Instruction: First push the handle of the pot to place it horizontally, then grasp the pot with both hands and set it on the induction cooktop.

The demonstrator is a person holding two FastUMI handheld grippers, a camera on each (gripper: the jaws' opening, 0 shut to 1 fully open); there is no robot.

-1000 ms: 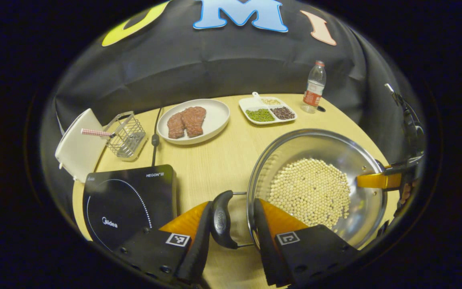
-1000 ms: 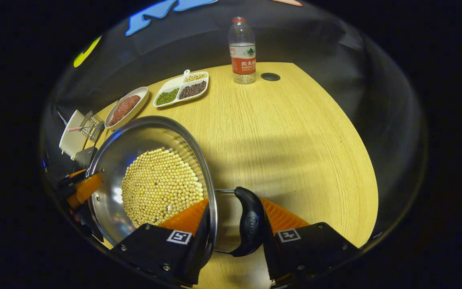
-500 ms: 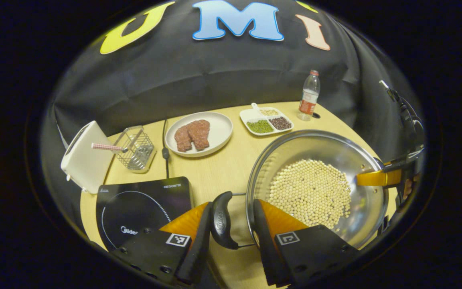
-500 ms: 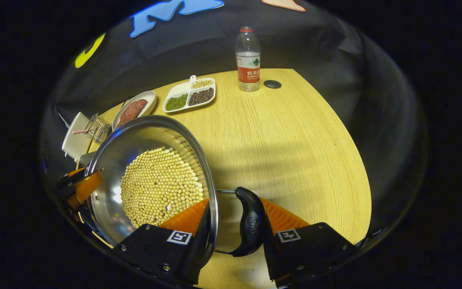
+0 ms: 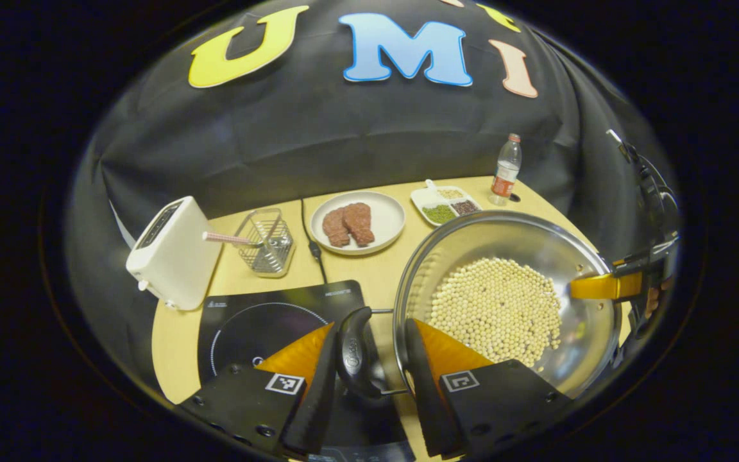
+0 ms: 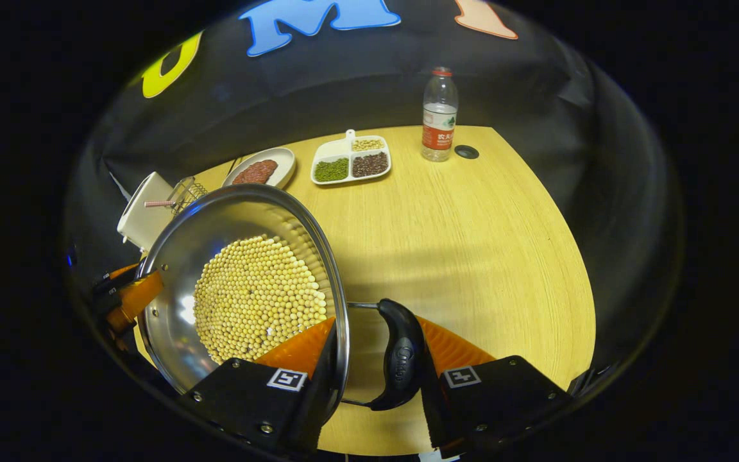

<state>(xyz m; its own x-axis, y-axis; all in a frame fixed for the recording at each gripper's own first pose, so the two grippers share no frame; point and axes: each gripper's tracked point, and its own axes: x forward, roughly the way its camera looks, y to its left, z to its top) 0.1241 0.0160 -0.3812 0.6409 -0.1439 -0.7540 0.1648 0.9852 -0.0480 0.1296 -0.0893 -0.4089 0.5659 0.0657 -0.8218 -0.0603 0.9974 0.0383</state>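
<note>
- Steel pot (image 5: 536, 256) full of pale beans (image 5: 498, 308), carried off the tabletop (image 6: 472, 244) between both tongs, hanging partly over the near edge of the induction cooktop (image 5: 260, 317).
- Left tongs (image 5: 369, 359) pinching rim plus black left handle (image 5: 353, 353): one finger inside the wall, one outside the loop.
- Right tongs (image 6: 376, 362) same grip on the right handle (image 6: 401, 362); orange finger seen across the bowl in the left gripper view (image 5: 600, 287).
- Likely heavy for its size: thick bean layer, metal body. Stiff, no flex expected.
- Polished wall looks slippery; wire-mounted handles look hinged, so may swing if grip loosens.
- Beans loose, will roll and shift weight on any tilt; level carry needed, both sides lowered together.
- Best hold judged as is: opposite handles, rim trapped with the handle.
- Risk: uneven descent spilling beans, or base clipping the cooktop edge.
- Toaster (image 5: 174, 253), wire basket (image 5: 267, 240), meat plate (image 5: 360, 221) beyond the cooktop, well apart from the pot.
</note>
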